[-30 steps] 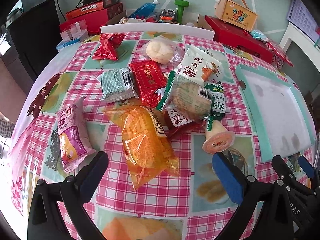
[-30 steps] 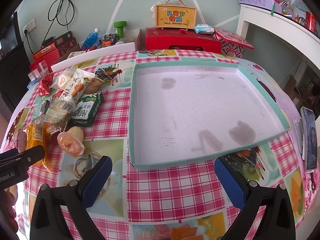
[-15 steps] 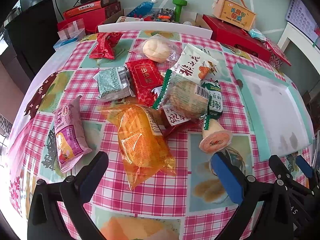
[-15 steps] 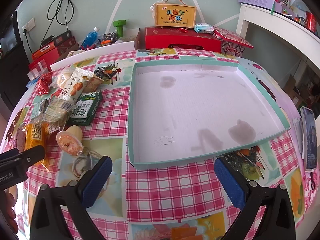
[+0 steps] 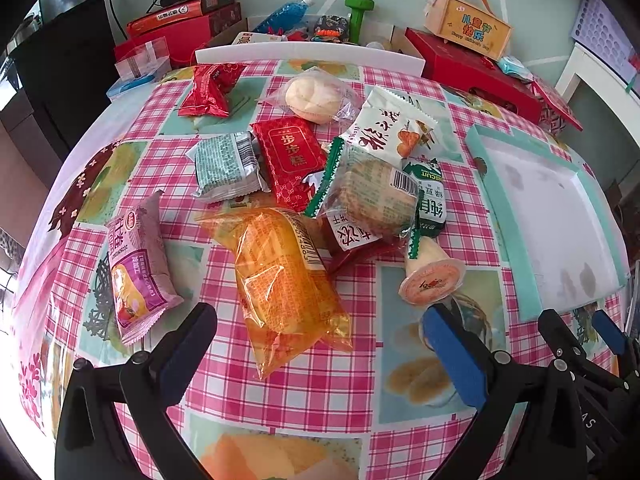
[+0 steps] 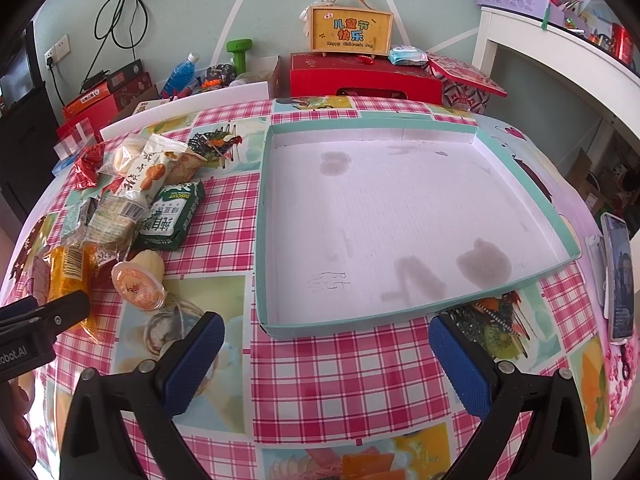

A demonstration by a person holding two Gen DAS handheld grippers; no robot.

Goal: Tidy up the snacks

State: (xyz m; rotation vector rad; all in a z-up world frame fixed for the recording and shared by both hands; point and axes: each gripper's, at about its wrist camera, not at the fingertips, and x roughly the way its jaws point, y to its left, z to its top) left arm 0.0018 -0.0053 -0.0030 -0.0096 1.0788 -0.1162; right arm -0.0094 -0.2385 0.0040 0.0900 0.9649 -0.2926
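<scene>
Pink-checked tablecloth [image 6: 332, 364] with fruit panels covers the table; red gift boxes [image 6: 360, 76], a green dumbbell [image 6: 239, 54] and cables crowd the wall behind. Nothing looks sorted yet: the teal-rimmed tray [image 6: 400, 314] holds no snacks, only stains, while every packet lies heaped to its left, the orange bag [image 5: 284, 284] nearest and the jelly cup [image 5: 432, 282] beside it. Both the left gripper [image 5: 320, 344] and the right gripper [image 6: 326, 354] hover with jaws spread, holding nothing.
</scene>
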